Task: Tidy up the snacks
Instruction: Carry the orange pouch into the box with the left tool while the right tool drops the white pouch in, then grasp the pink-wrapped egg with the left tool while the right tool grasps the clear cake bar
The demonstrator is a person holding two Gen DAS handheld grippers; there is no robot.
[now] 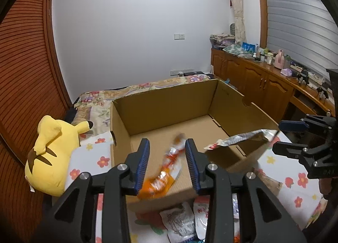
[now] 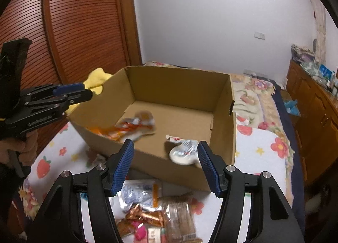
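place: home bedroom | bed with floral bedding seen at centre of frame | yellow plush toy lying at lower left | louvered wooden wardrobe doors along left edge | wooden cabinets cluttered with household items at right | curtain and window blind at upper right

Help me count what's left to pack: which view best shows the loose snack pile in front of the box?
The right wrist view: the snack pile lies spread below the cardboard box, several packets distinguishable. The left wrist view shows only a few white packets, mostly hidden behind the fingers.
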